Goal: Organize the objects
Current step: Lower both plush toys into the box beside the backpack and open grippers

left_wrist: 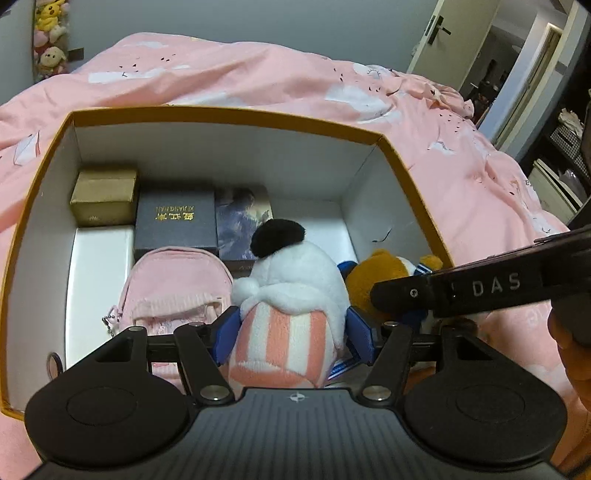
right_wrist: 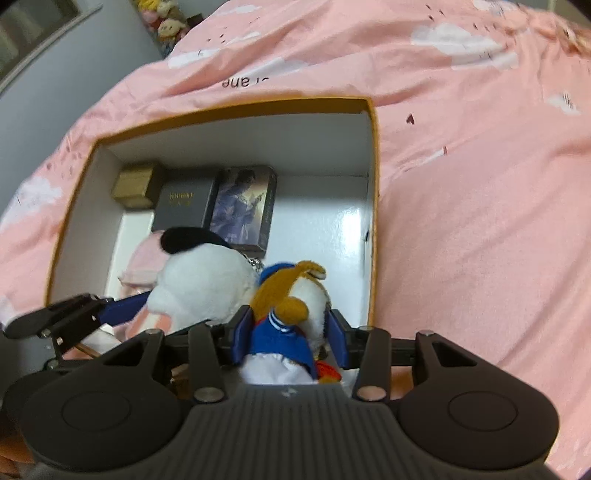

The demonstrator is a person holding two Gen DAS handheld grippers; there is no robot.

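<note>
Left tongs (left_wrist: 291,332) pinching white plush with black ear and pink-striped body (left_wrist: 291,288), right tongs (right_wrist: 290,330) pinching brown-eared plush in blue sailor outfit (right_wrist: 291,314), both over orange-rimmed box (left_wrist: 229,114)

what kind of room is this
Most likely a bedroom: the open box sits on a bed under a pink cloud-print duvet, soft toys are piled in the far corner, and a door opens onto another room.
</note>
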